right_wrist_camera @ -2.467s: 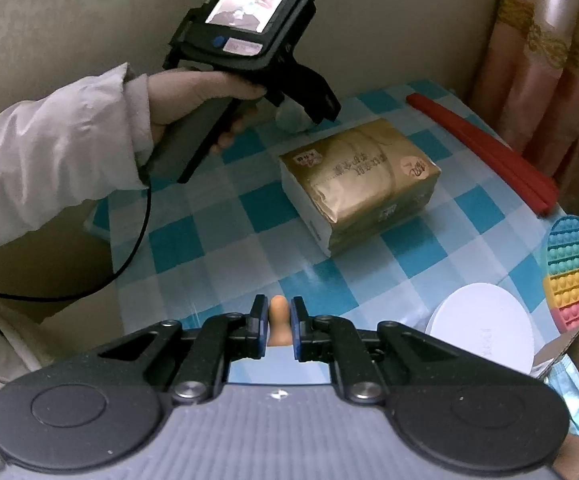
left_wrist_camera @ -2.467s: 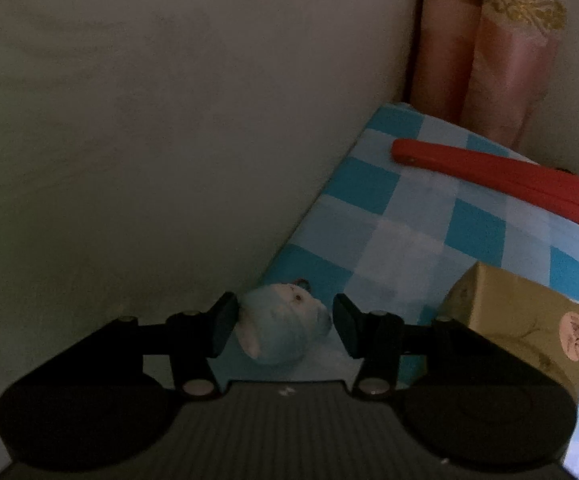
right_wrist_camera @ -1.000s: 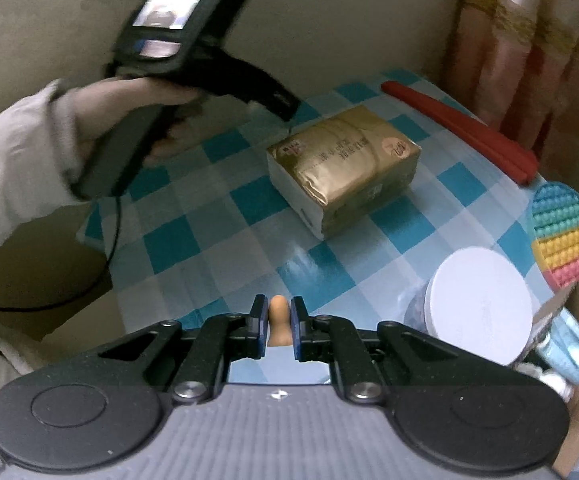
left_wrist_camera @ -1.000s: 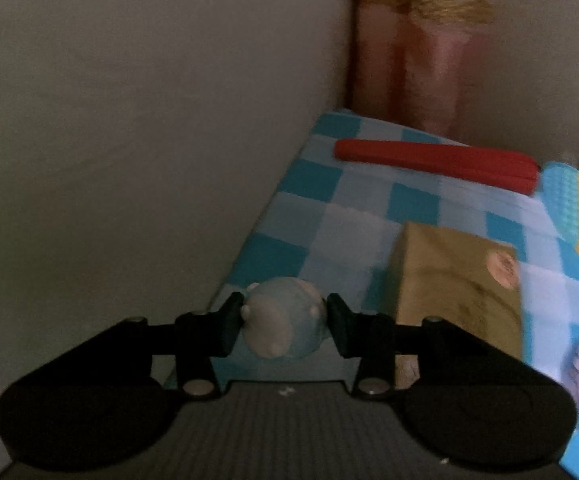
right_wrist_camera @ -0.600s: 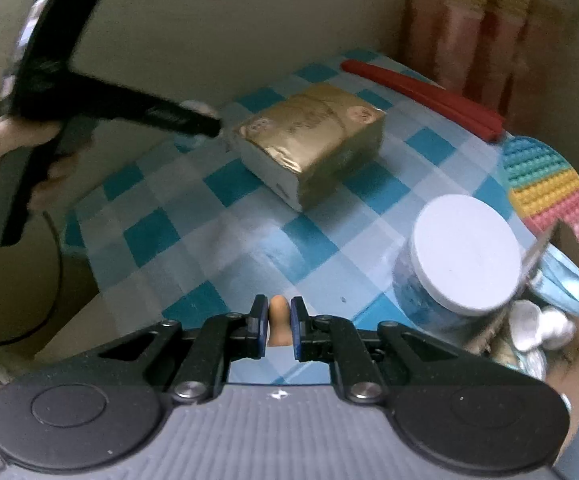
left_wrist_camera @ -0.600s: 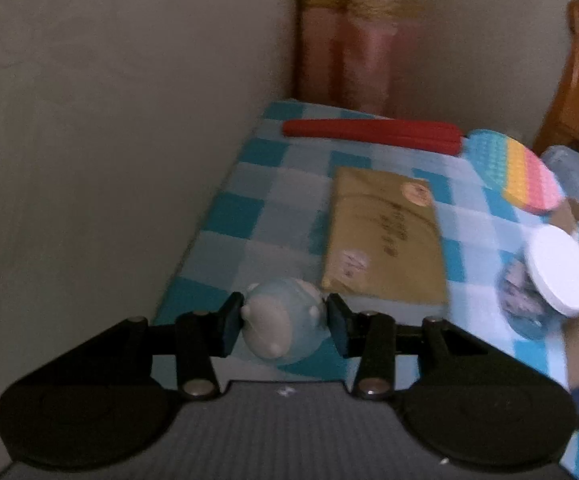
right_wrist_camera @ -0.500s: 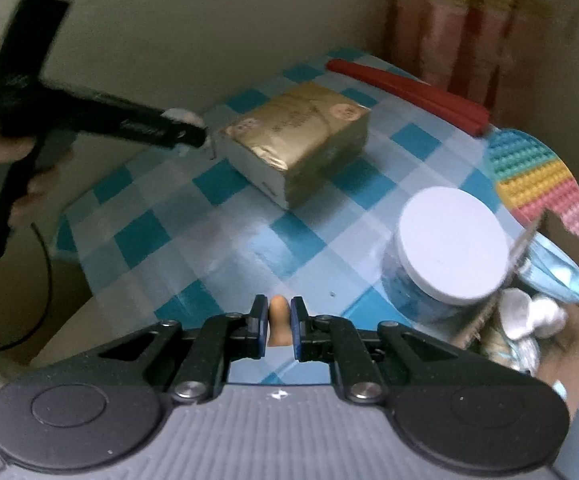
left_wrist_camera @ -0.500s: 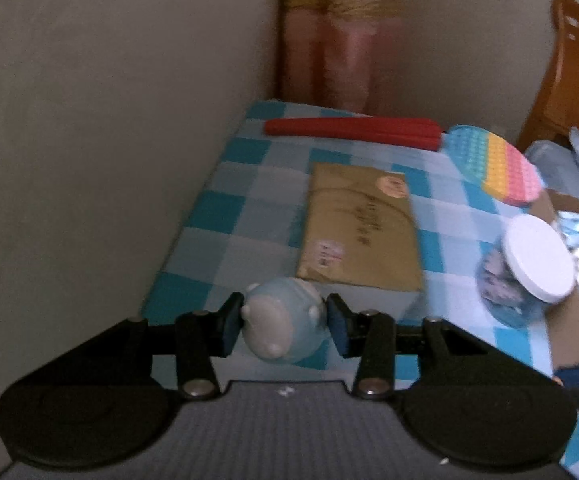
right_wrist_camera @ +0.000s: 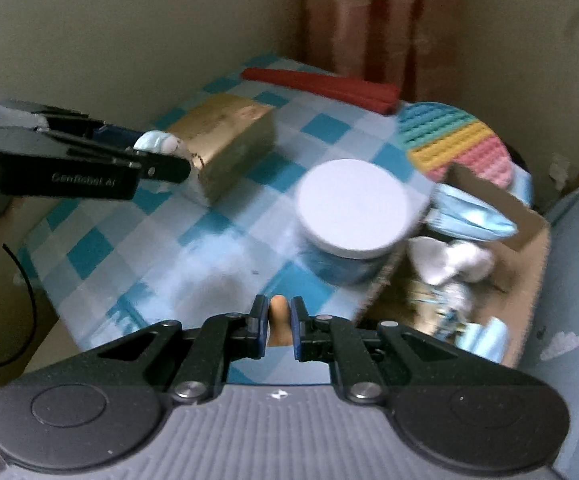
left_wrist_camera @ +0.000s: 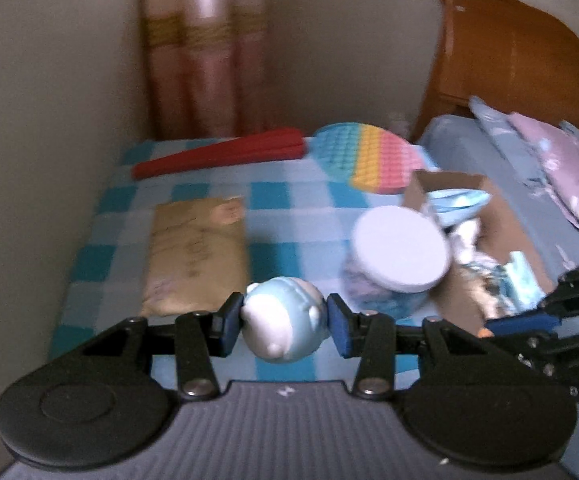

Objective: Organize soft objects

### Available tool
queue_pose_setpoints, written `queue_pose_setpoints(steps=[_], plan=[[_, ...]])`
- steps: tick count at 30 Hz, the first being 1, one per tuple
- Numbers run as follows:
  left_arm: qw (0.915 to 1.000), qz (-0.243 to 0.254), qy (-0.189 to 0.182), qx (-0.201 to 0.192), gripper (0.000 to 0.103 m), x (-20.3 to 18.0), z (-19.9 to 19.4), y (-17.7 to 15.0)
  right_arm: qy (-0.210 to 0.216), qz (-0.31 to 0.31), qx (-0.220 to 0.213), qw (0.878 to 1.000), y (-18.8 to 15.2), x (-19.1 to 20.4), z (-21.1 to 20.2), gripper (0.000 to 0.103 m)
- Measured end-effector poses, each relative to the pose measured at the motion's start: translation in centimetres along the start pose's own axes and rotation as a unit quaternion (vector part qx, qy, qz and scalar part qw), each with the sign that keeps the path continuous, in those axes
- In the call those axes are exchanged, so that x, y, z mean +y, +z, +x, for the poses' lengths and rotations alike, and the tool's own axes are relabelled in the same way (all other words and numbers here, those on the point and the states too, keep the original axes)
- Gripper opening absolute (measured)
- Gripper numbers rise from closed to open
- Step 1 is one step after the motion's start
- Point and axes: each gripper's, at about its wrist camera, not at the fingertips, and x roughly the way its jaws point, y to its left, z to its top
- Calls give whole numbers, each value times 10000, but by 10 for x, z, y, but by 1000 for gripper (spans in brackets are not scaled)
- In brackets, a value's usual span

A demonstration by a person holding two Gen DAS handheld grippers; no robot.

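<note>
Gripping a pale blue squishy toy point(left_wrist_camera: 283, 328), your left gripper point(left_wrist_camera: 283, 330) has its jaws pressed on both its sides, above the checkered tabletop point(left_wrist_camera: 289, 196) just beside the gold tissue pack point(left_wrist_camera: 195, 256). Your right gripper point(right_wrist_camera: 279, 328) pinches a small orange piece point(right_wrist_camera: 278, 312), near that pack.

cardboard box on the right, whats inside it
In the cardboard box lie a light-blue pouch, a white soft piece and blurred blue items lower down. Its bottom is covered by them.
</note>
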Motion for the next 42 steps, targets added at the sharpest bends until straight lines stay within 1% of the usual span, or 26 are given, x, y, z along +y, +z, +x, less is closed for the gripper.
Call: queue_pose_setpoints(steps=[3, 5, 8, 11, 12, 13, 14, 16, 18, 19, 21, 22, 23, 25, 26, 28, 29, 31, 33, 34, 35, 38, 40, 41, 42], plan=[[9996, 221, -190, -33, 44, -20, 3, 9, -163, 329, -129, 9992, -2, -26, -12, 15], [9988, 343, -333, -42, 44, -33, 5, 14, -353, 569, -207, 9975, -3, -45, -17, 15], [9970, 544, -548, -64, 44, -54, 9, 23, -462, 878, -179, 9949, -7, -70, -15, 15], [9941, 756, -771, -92, 44, -79, 14, 36, -520, 1070, -78, 9929, -14, -86, -4, 16], [9927, 838, -861, -121, 44, -88, 16, 40, -447, 1123, -35, 9927, -16, -89, 0, 19], [9914, 908, -938, -128, 44, -95, 19, 44, -411, 1166, -18, 9923, -18, -92, 3, 29], [9902, 969, -1002, -115, 44, -103, 23, 48, -438, 1226, -45, 9915, -20, -94, 6, 35], [9884, 1075, -1072, -90, 44, -117, 31, 55, -471, 1257, -72, 9909, -25, -96, 8, 58], [9862, 1133, -1203, -46, 45, -130, 39, 59, -458, 1281, -111, 9906, -30, -96, 7, 65], [9853, 1143, -1271, -15, 46, -135, 42, 59, -435, 1270, -102, 9909, -32, -97, 6, 67], [9833, 1149, -1407, 61, 49, -146, 49, 59, -437, 1259, -108, 9910, -35, -95, 4, 69], [9821, 1157, -1481, 94, 56, -149, 52, 58, -445, 1244, -94, 9912, -37, -93, 3, 71], [9805, 1180, -1564, 134, 61, -154, 55, 56, -430, 1233, -82, 9914, -39, -92, 3, 72], [9773, 1242, -1702, 224, 78, -162, 62, 53, -368, 1242, -53, 9916, -43, -88, 2, 73], [9767, 1262, -1720, 226, 81, -166, 65, 51, -349, 1226, -20, 9918, -44, -86, 2, 73], [9766, 1301, -1706, 140, 91, -168, 64, 48, -389, 1173, 10, 9923, -47, -78, 0, 73], [9769, 1305, -1693, 80, 93, -167, 62, 47, -427, 1166, 23, 9923, -47, -75, -1, 74], [9778, 1267, -1667, -108, 97, -162, 54, 45, -557, 1286, 39, 9901, -48, -70, -4, 85], [9796, 1224, -1564, -304, 101, -156, 43, 42, -746, 1458, 20, 9865, -51, -64, -7, 91], [9804, 1236, -1475, -417, 101, -151, 36, 40, -880, 1570, 34, 9837, -54, -62, -8, 94], [9815, 1237, -1381, -484, 101, -149, 30, 38, -1028, 1674, 46, 9805, -56, -60, -9, 95], [9872, 1168, -944, -537, 101, -132, 12, 28, -1519, 2143, 82, 9648, -65, -54, -9, 97], [9900, 1176, -568, -534, 101, -122, 4, 19, -1827, 2495, 102, 9509, -72, -50, -9, 97], [9910, 1191, -363, -489, 101, -118, 3, 14, -1981, 2631, 86, 9442, -75, -47, -9, 97], [9917, 1223, -148, -376, 101, -114, 2, 8, -2059, 2717, 66, 9401, -78, -44, -9, 97]])
